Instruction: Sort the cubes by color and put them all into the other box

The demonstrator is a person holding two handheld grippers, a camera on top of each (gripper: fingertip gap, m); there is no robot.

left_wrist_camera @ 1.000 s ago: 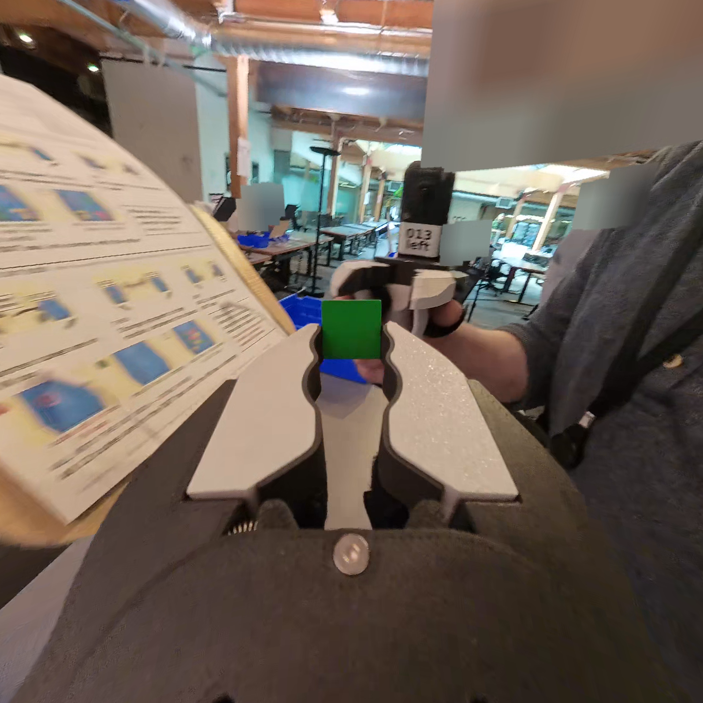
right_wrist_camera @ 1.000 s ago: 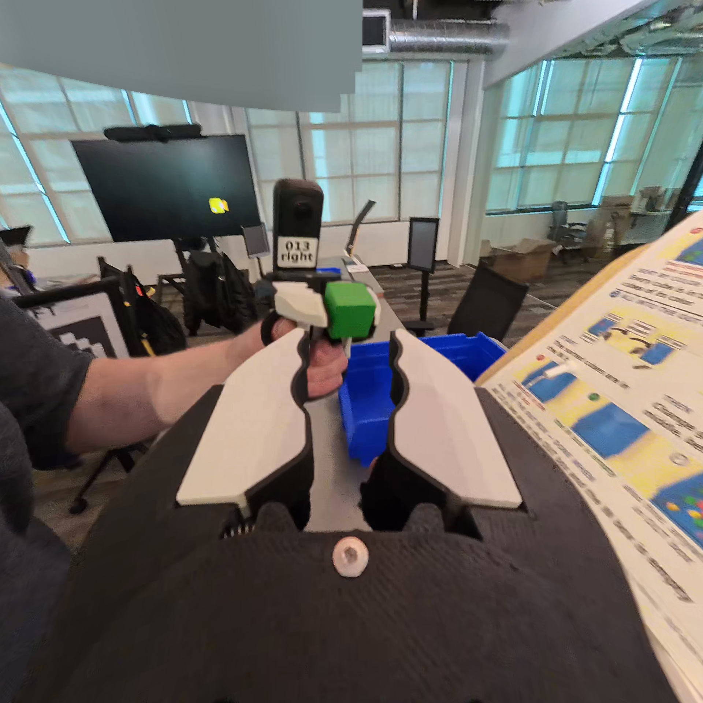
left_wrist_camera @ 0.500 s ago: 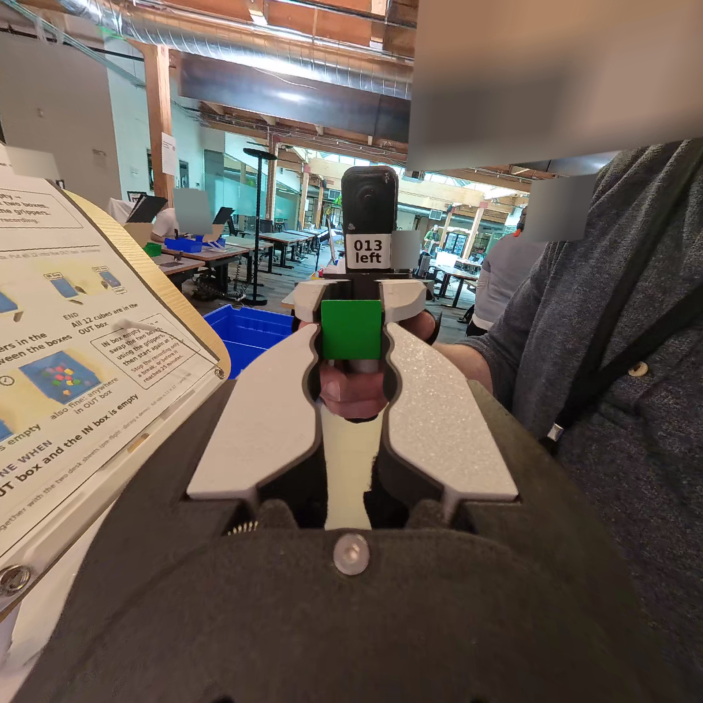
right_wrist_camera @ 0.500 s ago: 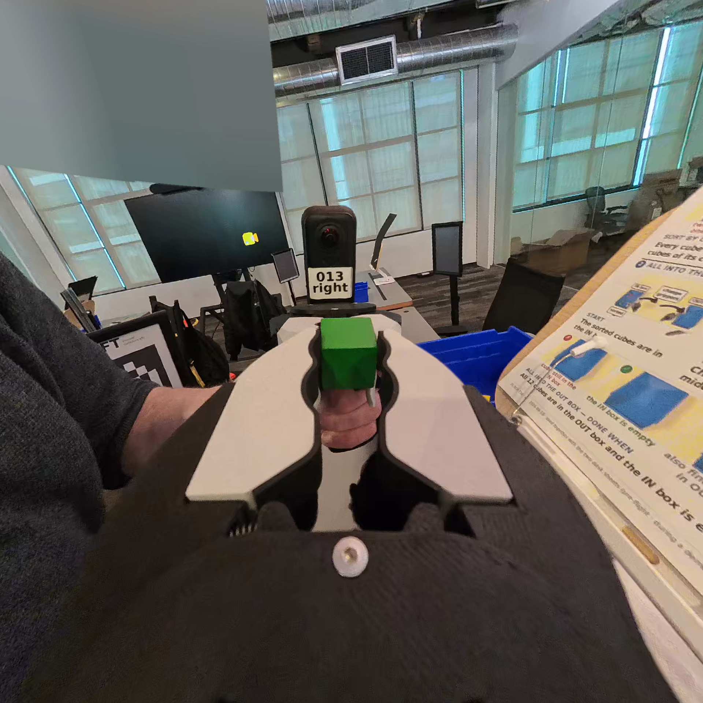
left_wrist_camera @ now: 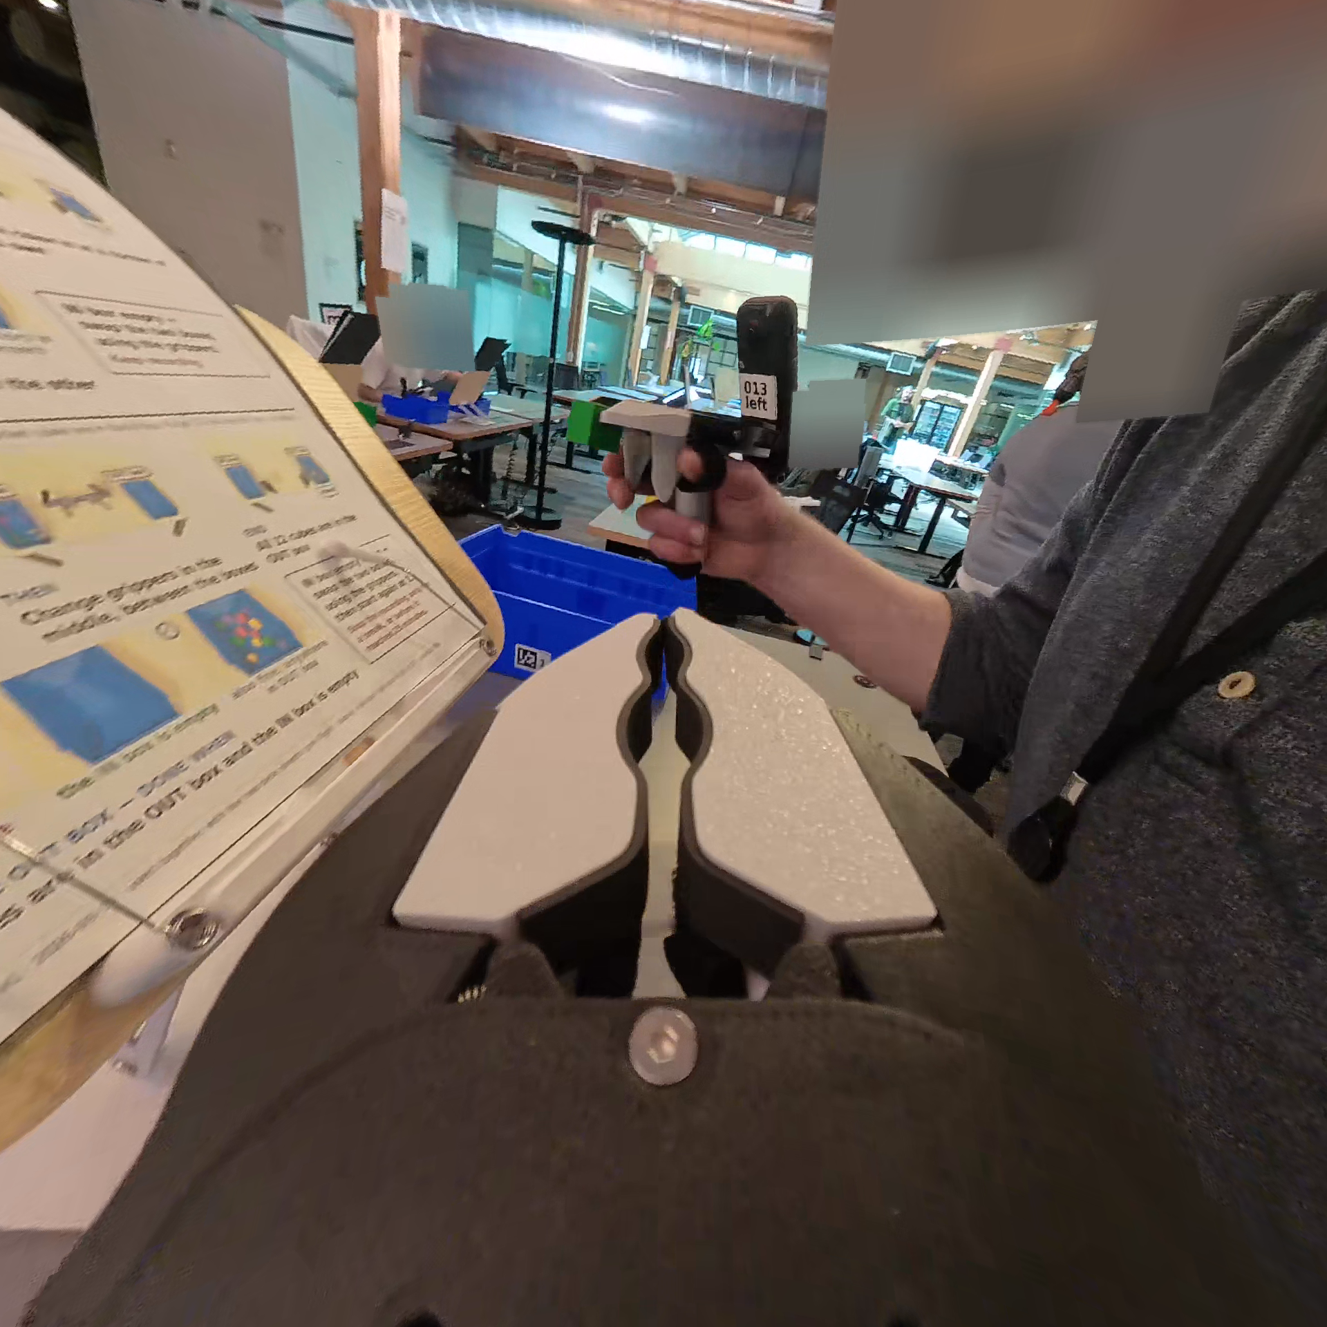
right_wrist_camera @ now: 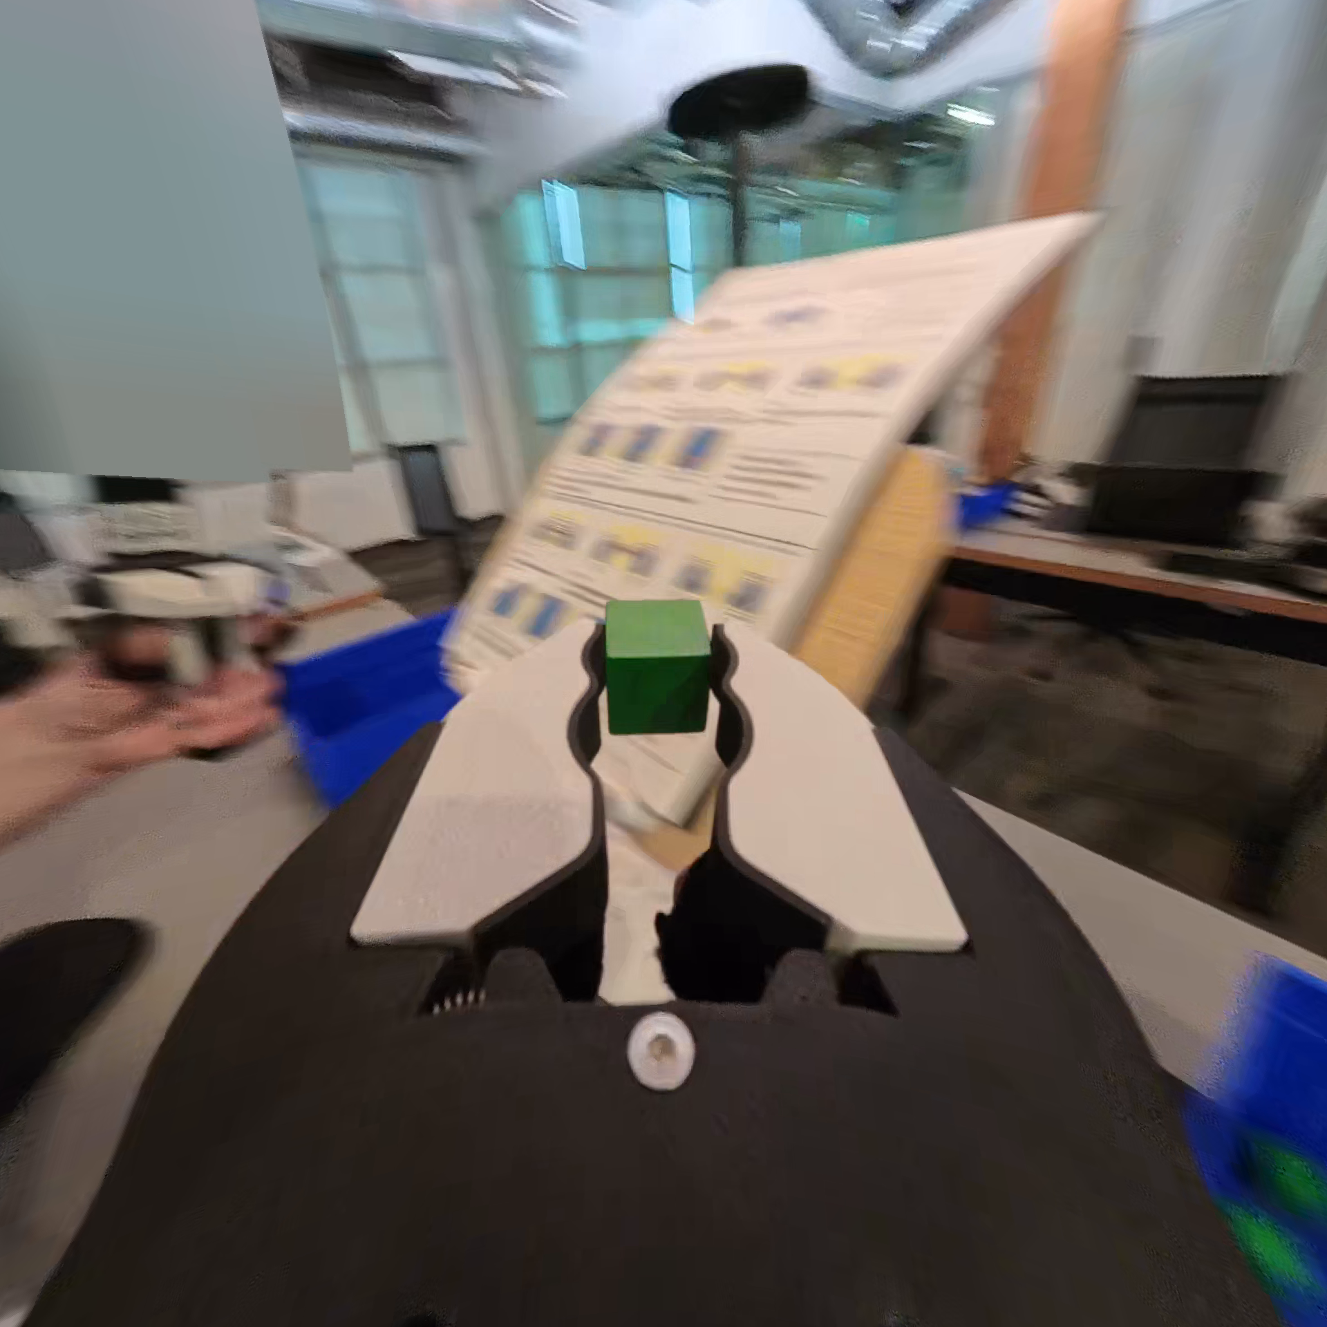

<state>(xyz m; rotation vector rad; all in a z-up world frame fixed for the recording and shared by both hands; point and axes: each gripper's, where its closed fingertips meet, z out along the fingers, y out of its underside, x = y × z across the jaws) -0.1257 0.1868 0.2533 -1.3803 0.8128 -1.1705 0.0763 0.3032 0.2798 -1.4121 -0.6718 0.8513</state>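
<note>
My right gripper (right_wrist_camera: 657, 632) is shut on a green cube (right_wrist_camera: 657, 668); both pads press its sides. The left wrist view shows the same: a hand holds that gripper (left_wrist_camera: 625, 420) up in the air with the green cube (left_wrist_camera: 585, 434) at its tip. My left gripper (left_wrist_camera: 664, 625) is shut with nothing between its fingers. It points at a blue box (left_wrist_camera: 574, 596) on the table. The blue box also shows blurred at the left of the right wrist view (right_wrist_camera: 359, 704), next to the left gripper (right_wrist_camera: 179, 603).
A slanted instruction board (left_wrist_camera: 179, 538) stands to the left of the blue box; it also shows in the right wrist view (right_wrist_camera: 718, 467). A second blue box (right_wrist_camera: 1271, 1113) with green things in it is at the lower right. A person's grey sleeve (left_wrist_camera: 1149, 718) is at the right.
The left gripper held the green cube; the right gripper shut on it too. The left has let go and shut on nothing. The right has swung away with the cube.
</note>
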